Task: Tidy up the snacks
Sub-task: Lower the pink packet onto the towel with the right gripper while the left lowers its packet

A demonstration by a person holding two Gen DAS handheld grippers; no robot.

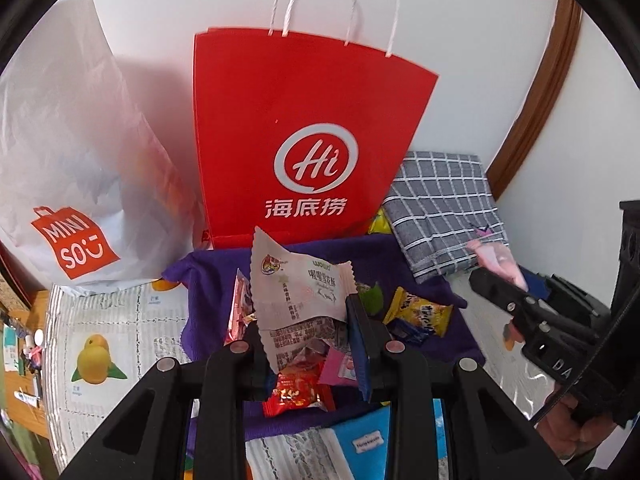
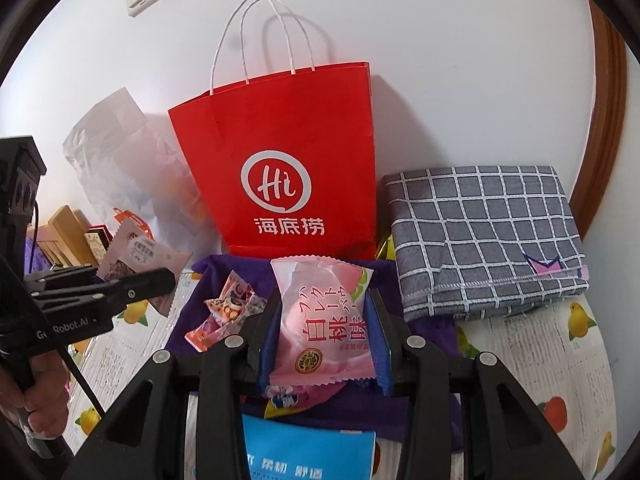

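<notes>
My left gripper (image 1: 306, 320) is shut on a white snack packet (image 1: 300, 284) and holds it above a purple cloth (image 1: 208, 280) strewn with several loose snacks, among them a yellow packet (image 1: 420, 314) and a red one (image 1: 298, 394). My right gripper (image 2: 322, 326) is shut on a pink peach snack packet (image 2: 322, 320) above the same purple cloth (image 2: 216, 268). A red paper bag with white handles (image 1: 304, 128) stands upright against the wall behind the cloth; it also shows in the right wrist view (image 2: 280, 152). The left gripper with its white packet (image 2: 136, 256) appears at the left there.
A white Miniso plastic bag (image 1: 80, 184) leans left of the red bag. A folded grey checked cloth (image 2: 484, 236) lies to the right. A fruit-print table cover (image 1: 100, 344) lies under everything. A blue pack (image 2: 308, 456) lies near the front edge.
</notes>
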